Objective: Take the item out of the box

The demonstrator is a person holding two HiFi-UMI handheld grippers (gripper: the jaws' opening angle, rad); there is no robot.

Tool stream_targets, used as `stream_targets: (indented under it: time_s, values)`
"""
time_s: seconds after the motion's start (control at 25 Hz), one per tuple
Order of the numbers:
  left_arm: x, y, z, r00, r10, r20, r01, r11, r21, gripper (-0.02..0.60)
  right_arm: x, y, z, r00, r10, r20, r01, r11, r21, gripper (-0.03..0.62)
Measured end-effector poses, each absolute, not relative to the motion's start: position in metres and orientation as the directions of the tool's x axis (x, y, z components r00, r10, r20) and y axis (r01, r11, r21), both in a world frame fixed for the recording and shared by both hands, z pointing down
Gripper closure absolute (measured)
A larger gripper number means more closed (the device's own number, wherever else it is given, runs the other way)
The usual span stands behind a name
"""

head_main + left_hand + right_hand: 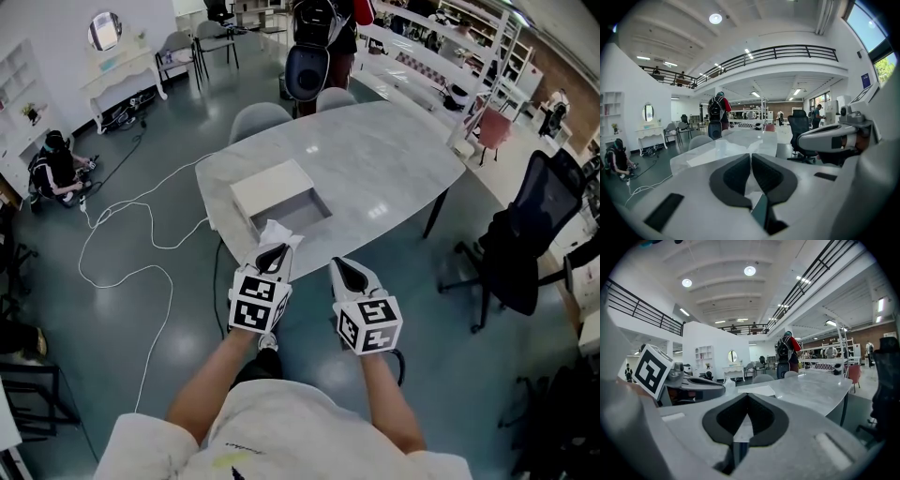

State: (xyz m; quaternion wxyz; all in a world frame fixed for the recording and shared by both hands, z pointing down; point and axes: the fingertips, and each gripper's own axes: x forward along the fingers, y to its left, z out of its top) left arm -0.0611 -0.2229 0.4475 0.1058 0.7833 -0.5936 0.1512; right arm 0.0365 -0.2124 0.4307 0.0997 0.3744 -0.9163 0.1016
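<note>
An open white box [281,199] sits on the near left part of the marble table [375,164], its lid [270,185] beside its grey inside [302,212]. My left gripper [277,247] hovers just off the table's near edge, in front of the box, shut on a crumpled white item [278,232] that sticks up from its tips. That item shows as white between the pads [736,176] in the left gripper view and beside the left gripper [693,383] in the right gripper view. My right gripper [339,263] is level with it to the right, shut and empty [747,395].
Two grey chairs [261,117] stand at the table's far side, and a person with a backpack [314,42] stands behind them. A black office chair [525,239] is at the right. A white cable [122,248] runs over the floor at the left, where a person sits [54,169].
</note>
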Motion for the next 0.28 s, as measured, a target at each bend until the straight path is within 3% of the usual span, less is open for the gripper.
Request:
stream_targets:
  time_s: [0.28]
  values:
    - [-0.0543,-0.2208,0.4493,0.248,-0.896,0.367,-0.962,-0.273,-0.015,0.561,0.0424,-0.2108,0.4300,-0.700,-0.666,0.257,-0.706,0.700,-0.108,0.589]
